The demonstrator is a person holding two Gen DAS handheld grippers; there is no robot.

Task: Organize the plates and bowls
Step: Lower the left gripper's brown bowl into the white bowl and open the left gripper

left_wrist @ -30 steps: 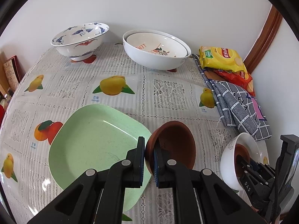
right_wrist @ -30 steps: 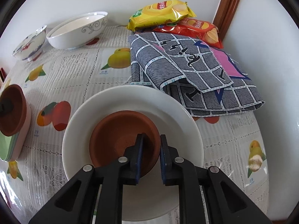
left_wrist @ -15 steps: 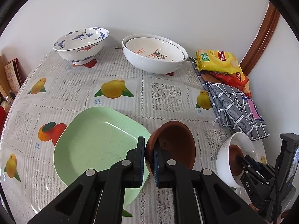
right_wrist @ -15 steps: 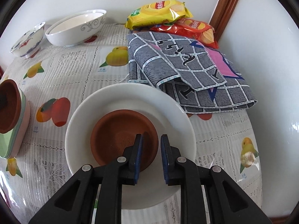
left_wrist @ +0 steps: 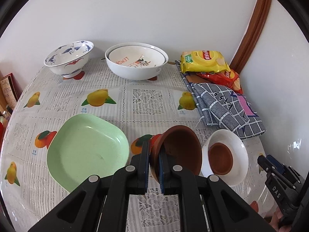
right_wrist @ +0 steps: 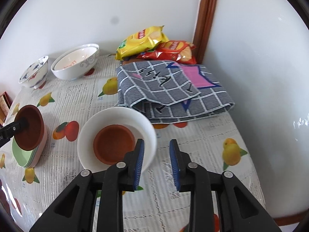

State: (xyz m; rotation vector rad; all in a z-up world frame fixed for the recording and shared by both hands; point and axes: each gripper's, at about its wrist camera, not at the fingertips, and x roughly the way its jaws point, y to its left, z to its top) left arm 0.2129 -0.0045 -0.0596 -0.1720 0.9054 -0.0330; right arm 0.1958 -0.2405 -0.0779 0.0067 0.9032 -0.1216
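My left gripper (left_wrist: 154,164) is shut on the rim of a brown clay bowl (left_wrist: 179,150) and holds it tilted above the table, right of the green square plate (left_wrist: 87,148). The held bowl also shows in the right wrist view (right_wrist: 30,129), over the green plate (right_wrist: 21,154). A white plate (right_wrist: 115,119) with a second brown bowl (right_wrist: 114,143) in it sits on the table. My right gripper (right_wrist: 156,162) is open and empty, just right of and behind the white plate's near rim. The white plate also shows in the left wrist view (left_wrist: 239,154).
A blue-patterned bowl (left_wrist: 69,58) and two nested white bowls (left_wrist: 137,61) stand at the back by the wall. A folded grey checked cloth (right_wrist: 173,89) and snack bags (right_wrist: 143,40) fill the back right corner. The wall is close on the right.
My right gripper has opened, let go of the brown bowl in the white plate and drawn back to the right. My left gripper has lifted and pulled back with its brown bowl.
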